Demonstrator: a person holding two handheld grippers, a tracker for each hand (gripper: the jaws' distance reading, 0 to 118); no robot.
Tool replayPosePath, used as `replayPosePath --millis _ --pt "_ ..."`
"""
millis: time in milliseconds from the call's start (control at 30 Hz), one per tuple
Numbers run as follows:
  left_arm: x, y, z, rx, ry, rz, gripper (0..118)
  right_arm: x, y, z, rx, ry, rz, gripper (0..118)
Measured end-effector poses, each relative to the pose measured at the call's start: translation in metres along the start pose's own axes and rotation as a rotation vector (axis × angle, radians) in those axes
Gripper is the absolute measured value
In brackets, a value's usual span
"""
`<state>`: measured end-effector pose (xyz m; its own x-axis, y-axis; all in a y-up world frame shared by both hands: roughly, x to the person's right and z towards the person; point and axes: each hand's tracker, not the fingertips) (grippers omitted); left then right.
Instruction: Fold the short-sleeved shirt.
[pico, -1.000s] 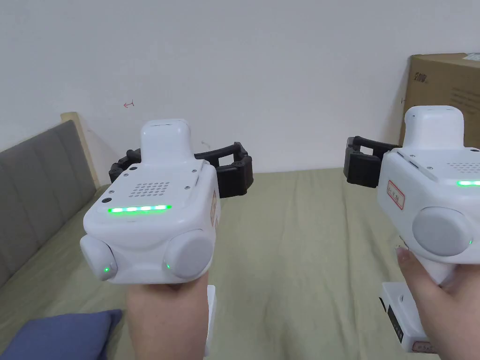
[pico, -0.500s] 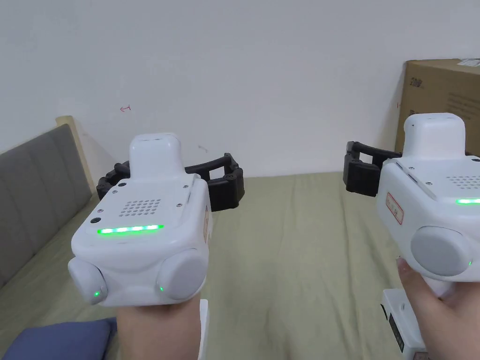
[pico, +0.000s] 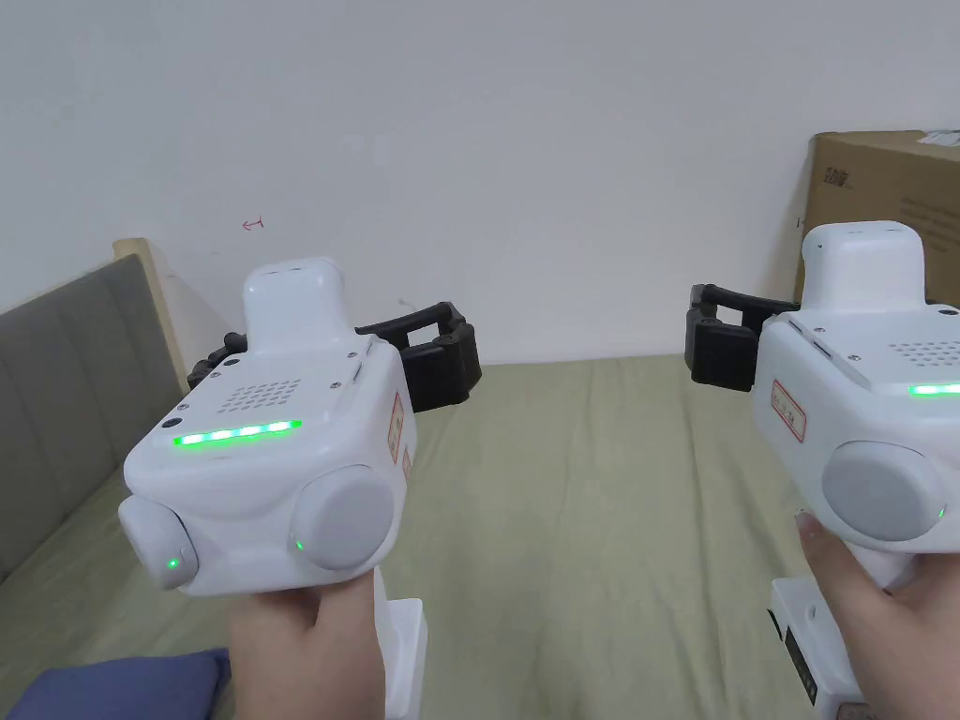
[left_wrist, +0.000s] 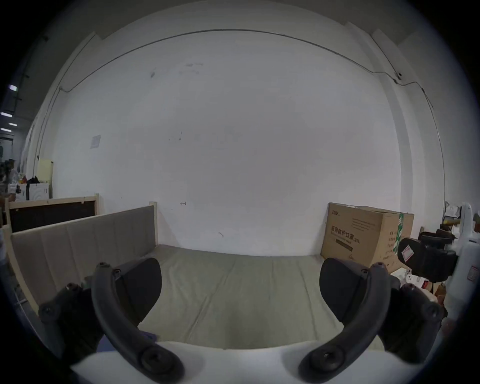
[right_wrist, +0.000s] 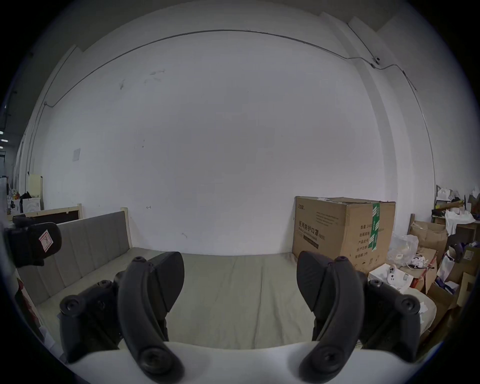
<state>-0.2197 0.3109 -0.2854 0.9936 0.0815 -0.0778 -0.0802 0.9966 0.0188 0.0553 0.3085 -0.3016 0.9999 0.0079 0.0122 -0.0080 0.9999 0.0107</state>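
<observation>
Head view: left gripper and right gripper hovering wide open, empty; blue shirt lying low-left, risking a blind grab.

Both hands are holding their claws up level, side by side: left claw and right claw gaping wide, gripping nothing.
</observation>
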Motion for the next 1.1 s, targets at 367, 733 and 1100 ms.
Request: replayPosePath --millis 367,733,1100 --pt "0.005 0.000 -0.006 -0.009 -0.032 -0.063 118 0.002 0.004 0.000 0.008 -0.010 -0.019 93" --pt "0.006 -0.007 -0.006 -0.015 -0.078 0.002 118 -0.001 -0.004 -0.001 -0.016 0.006 -0.022 93" --pt "-0.001 -0.011 -0.006 -0.028 -0.068 0.036 118 -0.005 -0.006 -0.001 -0.017 0.021 -0.026 93"
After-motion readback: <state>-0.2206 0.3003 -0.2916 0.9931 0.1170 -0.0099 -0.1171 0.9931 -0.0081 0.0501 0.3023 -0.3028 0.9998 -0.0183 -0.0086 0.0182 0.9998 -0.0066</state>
